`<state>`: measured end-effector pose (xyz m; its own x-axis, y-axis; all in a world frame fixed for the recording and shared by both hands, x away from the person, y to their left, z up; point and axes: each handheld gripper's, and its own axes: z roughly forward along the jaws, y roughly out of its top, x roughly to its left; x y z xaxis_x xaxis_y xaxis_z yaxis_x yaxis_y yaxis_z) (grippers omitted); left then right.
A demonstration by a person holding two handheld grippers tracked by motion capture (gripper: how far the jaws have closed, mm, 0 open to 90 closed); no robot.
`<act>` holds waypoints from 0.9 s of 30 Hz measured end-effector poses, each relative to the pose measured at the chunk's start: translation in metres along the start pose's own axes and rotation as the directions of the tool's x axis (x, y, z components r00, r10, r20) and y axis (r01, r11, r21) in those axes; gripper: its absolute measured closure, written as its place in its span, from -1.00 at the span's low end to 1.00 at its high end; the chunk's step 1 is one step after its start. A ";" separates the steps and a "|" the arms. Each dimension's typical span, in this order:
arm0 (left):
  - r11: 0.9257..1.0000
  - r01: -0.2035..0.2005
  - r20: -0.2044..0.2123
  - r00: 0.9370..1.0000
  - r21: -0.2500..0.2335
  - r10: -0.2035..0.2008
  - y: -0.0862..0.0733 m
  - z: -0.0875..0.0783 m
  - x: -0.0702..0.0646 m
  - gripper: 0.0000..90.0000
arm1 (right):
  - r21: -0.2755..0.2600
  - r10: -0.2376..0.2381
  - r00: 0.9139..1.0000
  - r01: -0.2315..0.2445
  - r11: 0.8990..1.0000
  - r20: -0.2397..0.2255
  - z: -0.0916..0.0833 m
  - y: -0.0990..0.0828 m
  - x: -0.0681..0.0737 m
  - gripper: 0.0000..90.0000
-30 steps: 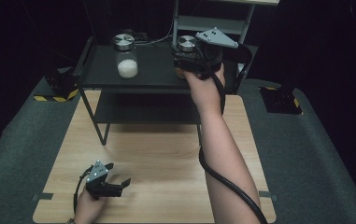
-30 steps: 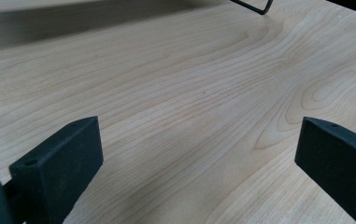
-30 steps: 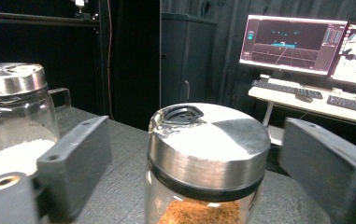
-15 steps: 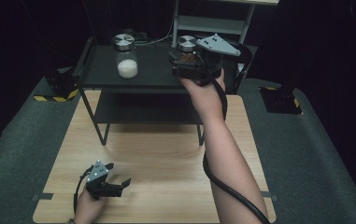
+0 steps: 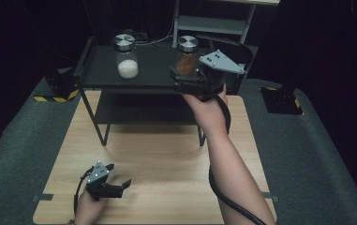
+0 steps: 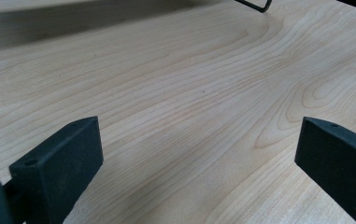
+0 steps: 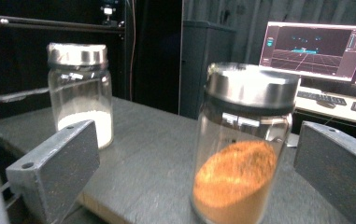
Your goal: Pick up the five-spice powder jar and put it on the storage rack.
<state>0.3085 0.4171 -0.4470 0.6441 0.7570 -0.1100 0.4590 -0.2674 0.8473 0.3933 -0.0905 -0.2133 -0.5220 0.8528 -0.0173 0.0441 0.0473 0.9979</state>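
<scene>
A glass jar of brown powder [image 5: 186,60] [image 7: 243,154] with a metal lid stands upright on the black shelf [image 5: 152,72]. A second jar, with white powder [image 5: 126,58] [image 7: 80,91], stands farther left on the same shelf. My right gripper [image 5: 178,80] [image 7: 194,140] hovers at the shelf's front edge, just short of the brown jar. Its jaws have just been opening and stand wide apart, with the jar ahead of them and the pads not touching it. My left gripper [image 5: 120,174] [image 6: 199,135] rests low on the wooden table [image 5: 167,154], open with nothing between its jaws.
The shelf stands on thin black legs [image 5: 96,122] at the table's far side. Behind it rises a grey metal rack [image 5: 213,23]. A lit monitor [image 7: 316,46] and a keyboard [image 7: 325,98] lie beyond the shelf. Grey mats flank the table.
The right gripper has drawn back from the brown jar toward the person and sunk slightly, leaving the jar standing on the shelf. The left gripper has stayed put.
</scene>
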 end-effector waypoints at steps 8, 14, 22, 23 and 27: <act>1.000 -0.002 0.000 1.000 0.002 0.002 0.000 0.000 0.000 -0.97 | -0.001 -0.030 0.999 0.030 1.000 -0.015 -0.015 -0.018 0.001 -1.00; 1.000 -0.001 0.000 1.000 0.003 0.001 0.001 0.001 0.000 -0.97 | -0.002 -0.050 0.999 0.050 0.999 -0.005 -0.024 -0.033 0.009 -1.00; 1.000 -0.004 0.001 1.000 0.004 0.004 0.001 0.001 0.000 -0.97 | 0.003 -0.044 0.998 0.044 0.999 -0.040 -0.034 -0.051 0.015 -1.00; 1.000 -0.004 0.001 1.000 0.004 0.004 0.001 0.001 0.000 -0.97 | 0.003 -0.044 0.998 0.044 0.999 -0.040 -0.034 -0.051 0.015 -1.00; 1.000 -0.004 0.002 1.000 0.004 0.004 0.001 0.001 0.000 -0.97 | 0.021 -0.062 0.997 0.063 0.998 -0.053 -0.040 -0.061 0.019 -1.00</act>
<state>0.3091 0.4165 -0.4467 0.6471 0.7548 -0.1073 0.4587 -0.2730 0.8456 0.3464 -0.0987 -0.2720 -0.5685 0.8192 -0.0755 0.0294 0.1120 0.9933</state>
